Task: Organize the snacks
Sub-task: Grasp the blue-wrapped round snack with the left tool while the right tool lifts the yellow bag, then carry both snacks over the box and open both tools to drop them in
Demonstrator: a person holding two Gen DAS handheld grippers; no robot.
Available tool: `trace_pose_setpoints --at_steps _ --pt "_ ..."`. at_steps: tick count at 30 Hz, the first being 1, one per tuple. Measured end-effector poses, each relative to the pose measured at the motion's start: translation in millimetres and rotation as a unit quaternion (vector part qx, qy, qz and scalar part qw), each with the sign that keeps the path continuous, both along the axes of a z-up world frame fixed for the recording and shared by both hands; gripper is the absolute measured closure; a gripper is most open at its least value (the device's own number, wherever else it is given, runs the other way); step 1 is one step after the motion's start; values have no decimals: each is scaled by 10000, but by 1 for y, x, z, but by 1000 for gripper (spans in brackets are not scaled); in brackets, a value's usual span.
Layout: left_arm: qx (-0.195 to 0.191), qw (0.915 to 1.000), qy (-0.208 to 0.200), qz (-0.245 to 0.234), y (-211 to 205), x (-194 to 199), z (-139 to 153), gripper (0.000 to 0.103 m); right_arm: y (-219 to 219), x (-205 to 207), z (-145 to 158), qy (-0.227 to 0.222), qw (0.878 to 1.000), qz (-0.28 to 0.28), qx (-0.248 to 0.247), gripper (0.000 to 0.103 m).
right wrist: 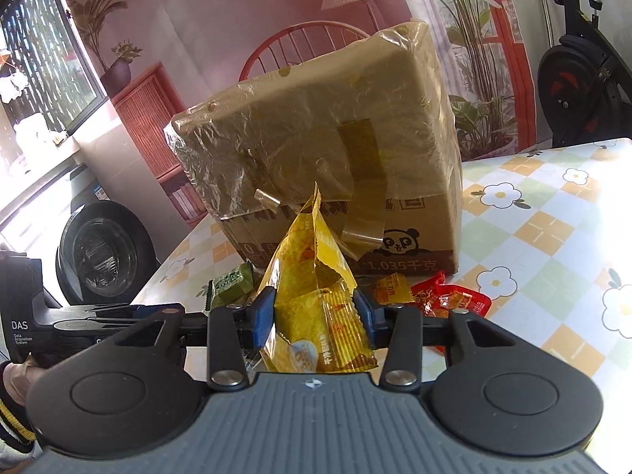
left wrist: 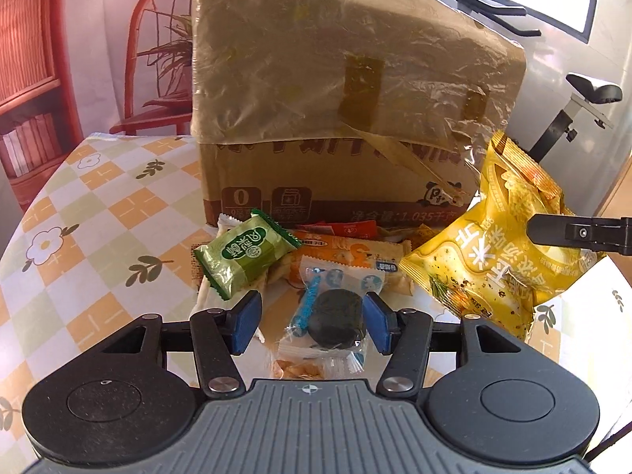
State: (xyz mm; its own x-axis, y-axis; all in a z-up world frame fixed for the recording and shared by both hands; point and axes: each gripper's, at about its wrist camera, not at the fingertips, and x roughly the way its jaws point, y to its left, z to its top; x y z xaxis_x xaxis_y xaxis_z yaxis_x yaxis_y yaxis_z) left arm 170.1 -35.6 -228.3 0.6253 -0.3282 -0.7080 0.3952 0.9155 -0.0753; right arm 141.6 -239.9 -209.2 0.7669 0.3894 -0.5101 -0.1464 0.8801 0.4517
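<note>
A pile of snack packets lies on the table in front of a big cardboard box (left wrist: 335, 118). My left gripper (left wrist: 312, 316) is open, low over the pile, and a clear packet with a dark round cookie (left wrist: 335, 324) lies between its blue pads. The right pad is at the cookie's edge; the left pad stands apart from it. My right gripper (right wrist: 314, 312) is shut on a yellow snack bag (right wrist: 316, 316), held upright above the table. The left wrist view shows the same yellow bag (left wrist: 486, 260) at the right, lifted, with a black finger (left wrist: 572, 233) on it.
A green packet (left wrist: 247, 252), an orange packet (left wrist: 347, 254) and red packets (right wrist: 450, 298) lie by the box (right wrist: 316, 158), which is wrapped in clear film. The checked flower tablecloth (right wrist: 533, 237) spreads to the right. A hand (right wrist: 15, 379) holds the other gripper at the left edge.
</note>
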Motion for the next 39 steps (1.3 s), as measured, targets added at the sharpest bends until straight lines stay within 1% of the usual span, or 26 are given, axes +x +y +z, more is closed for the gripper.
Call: trace_pose_setpoints --at_steps 3,8,11,12,13,17,21,25,27,31,35,39 --pt "137 9997 28 -178 -16 9 -10 39 -3 -2 0 11 10000 -80 -26 59" --pt "402 9986 155 -310 -32 19 -32 39 -8 -8 5 -19 9998 -150 -87 59" --pt "542 9981 158 -262 -37 24 -40 40 -8 -10 4 -7 9998 -162 -96 59" --pt "530 9982 164 -241 -37 25 -41 43 -8 -10 3 7 9998 -168 -93 59" --pt "450 9985 137 -264 -36 27 -41 55 -8 -10 3 26 9998 -178 -87 59" --pt "302 9991 84 -279 -26 21 -34 56 -8 -11 6 -38 9997 -162 -183 59" --pt "23 9996 -14 -263 -15 6 -18 56 -4 -14 14 -177 9993 -63 -327 59" --pt "-246 9995 -189 -91 0 -5 7 56 2 -19 28 -416 9981 106 -445 59" --pt "-316 9989 -356 -48 5 -8 21 56 2 -21 37 -550 9975 170 -401 59" --pt "-274 9955 -905 53 9 -14 56 56 -4 -21 58 -832 9962 184 -188 59" --pt "-523 9900 -1290 218 16 -12 92 56 -14 -20 82 -1142 9934 126 26 59" --pt "-652 9835 -1665 269 17 -8 123 56 -22 -16 112 -1533 9881 83 100 59"
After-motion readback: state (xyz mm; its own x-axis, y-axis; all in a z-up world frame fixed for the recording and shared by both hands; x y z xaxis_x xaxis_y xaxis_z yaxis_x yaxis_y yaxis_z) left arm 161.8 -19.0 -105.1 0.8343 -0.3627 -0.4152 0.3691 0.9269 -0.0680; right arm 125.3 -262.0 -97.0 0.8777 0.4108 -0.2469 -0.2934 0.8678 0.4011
